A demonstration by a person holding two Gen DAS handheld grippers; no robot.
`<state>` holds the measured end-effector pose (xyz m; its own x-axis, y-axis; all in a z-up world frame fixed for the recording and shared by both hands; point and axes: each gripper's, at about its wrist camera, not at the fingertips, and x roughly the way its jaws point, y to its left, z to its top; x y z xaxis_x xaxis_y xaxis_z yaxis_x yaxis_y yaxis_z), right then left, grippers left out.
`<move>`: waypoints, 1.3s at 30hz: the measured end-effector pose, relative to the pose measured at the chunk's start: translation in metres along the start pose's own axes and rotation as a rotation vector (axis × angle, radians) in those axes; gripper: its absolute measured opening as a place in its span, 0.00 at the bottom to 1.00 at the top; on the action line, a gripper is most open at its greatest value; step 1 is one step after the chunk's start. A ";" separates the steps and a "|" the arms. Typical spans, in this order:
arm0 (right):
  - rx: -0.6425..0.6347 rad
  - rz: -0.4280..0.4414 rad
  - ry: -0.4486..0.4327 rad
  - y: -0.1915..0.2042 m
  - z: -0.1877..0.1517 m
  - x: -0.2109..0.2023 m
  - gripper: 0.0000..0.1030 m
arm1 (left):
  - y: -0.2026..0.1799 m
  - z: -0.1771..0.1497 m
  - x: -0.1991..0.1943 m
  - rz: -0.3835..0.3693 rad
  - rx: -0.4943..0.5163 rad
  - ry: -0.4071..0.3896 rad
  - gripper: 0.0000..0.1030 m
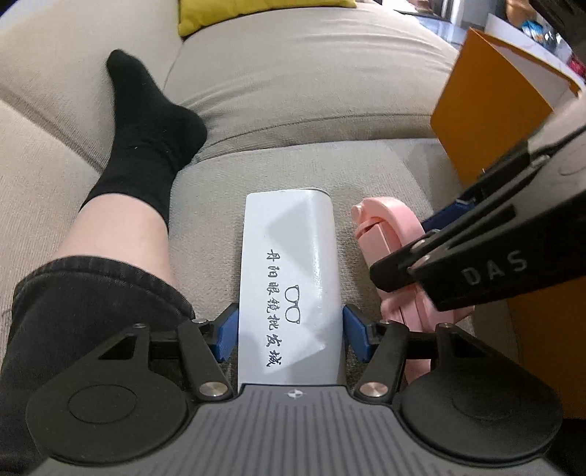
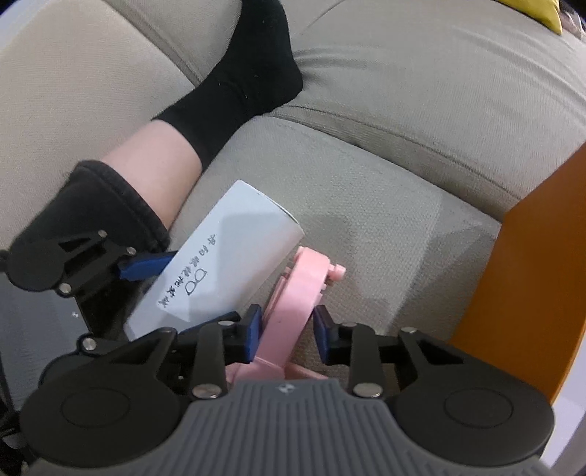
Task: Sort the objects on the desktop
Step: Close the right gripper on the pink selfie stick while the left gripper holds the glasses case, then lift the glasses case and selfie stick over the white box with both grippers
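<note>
A white glasses case (image 1: 289,278) with black Chinese lettering lies on the beige sofa seat. My left gripper (image 1: 291,331) straddles its near end, blue pads close beside both sides; contact is unclear. The case also shows in the right wrist view (image 2: 227,256). A pink plastic tool (image 1: 388,234) lies right of the case. My right gripper (image 2: 287,335) is open around the pink tool (image 2: 296,293), with a small gap at each pad. In the left wrist view the right gripper (image 1: 439,234) reaches in from the right over the pink tool.
A person's leg in a black sock (image 1: 146,139) and black trouser cuff lies left of the case on the sofa (image 1: 293,91). An orange box (image 1: 487,110) stands at the right, also in the right wrist view (image 2: 531,274). A yellow cushion (image 1: 234,11) sits at the back.
</note>
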<state>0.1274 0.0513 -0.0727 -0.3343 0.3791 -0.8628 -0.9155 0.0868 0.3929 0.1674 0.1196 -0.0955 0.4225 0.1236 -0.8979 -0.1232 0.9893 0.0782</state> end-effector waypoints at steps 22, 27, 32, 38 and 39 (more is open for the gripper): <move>0.008 0.103 -0.247 0.008 -0.013 -0.073 0.22 | 0.004 -0.018 -0.087 0.010 -0.106 -0.187 0.67; 0.022 0.154 -0.318 0.007 -0.018 -0.105 0.22 | -0.004 -0.015 -0.115 0.027 -0.084 -0.255 0.67; 0.006 0.157 -0.409 0.004 -0.025 -0.148 0.22 | -0.019 -0.005 -0.140 0.026 -0.031 -0.309 0.67; 0.040 0.120 -0.523 -0.022 -0.041 -0.214 0.22 | -0.051 0.019 -0.169 -0.052 0.053 -0.373 0.67; 0.050 0.105 -0.544 -0.027 -0.045 -0.225 0.22 | -0.057 0.025 -0.171 -0.073 0.066 -0.384 0.67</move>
<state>0.2178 -0.0776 0.0965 -0.2473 0.8080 -0.5348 -0.8675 0.0613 0.4937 0.1245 0.0444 0.0643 0.7346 0.0608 -0.6757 -0.0282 0.9979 0.0591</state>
